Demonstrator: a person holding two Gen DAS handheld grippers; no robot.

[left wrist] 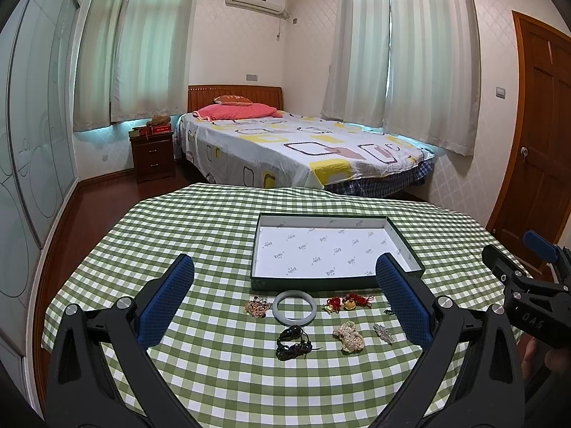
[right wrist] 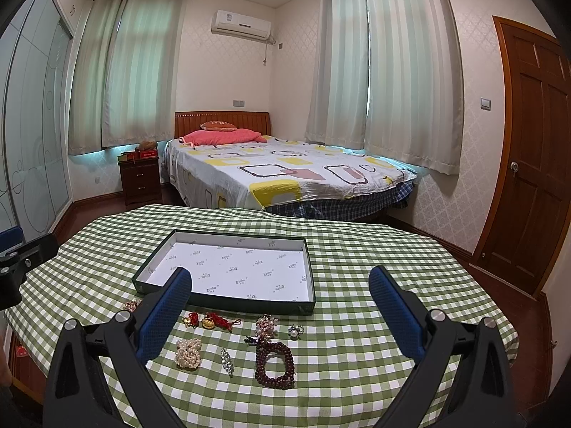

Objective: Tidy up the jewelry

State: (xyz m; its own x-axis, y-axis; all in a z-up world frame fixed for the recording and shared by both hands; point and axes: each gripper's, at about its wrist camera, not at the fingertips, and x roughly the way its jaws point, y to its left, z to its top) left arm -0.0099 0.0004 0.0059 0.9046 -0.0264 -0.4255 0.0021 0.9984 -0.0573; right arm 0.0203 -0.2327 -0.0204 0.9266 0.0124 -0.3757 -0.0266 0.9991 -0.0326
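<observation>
An empty shallow box [left wrist: 405, 246] [right wrist: 310, 267] with a white printed lining lies on the green checked tablecloth. Jewelry is spread in front of it: a pale jade bangle [left wrist: 294, 306], a black cord pendant [left wrist: 293, 343], a pearl cluster [left wrist: 348, 337] [right wrist: 188, 353], red-and-gold charms [left wrist: 348, 302] [right wrist: 210, 321], a rhinestone clip [right wrist: 226, 360], a dark red bead bracelet [right wrist: 274, 365], a beaded brooch [right wrist: 266, 325] and a pearl ring [right wrist: 295, 330]. My left gripper [left wrist: 285, 271] is open above the bangle. My right gripper [right wrist: 282, 283] is open above the charms and bracelet. Neither holds anything.
The round table [left wrist: 214, 221] stands in a bedroom, with a bed [left wrist: 303, 149] beyond it, a nightstand [left wrist: 152, 155] at left and a wooden door [right wrist: 535, 164] at right. The right gripper's body [left wrist: 528, 292] shows at the left view's right edge.
</observation>
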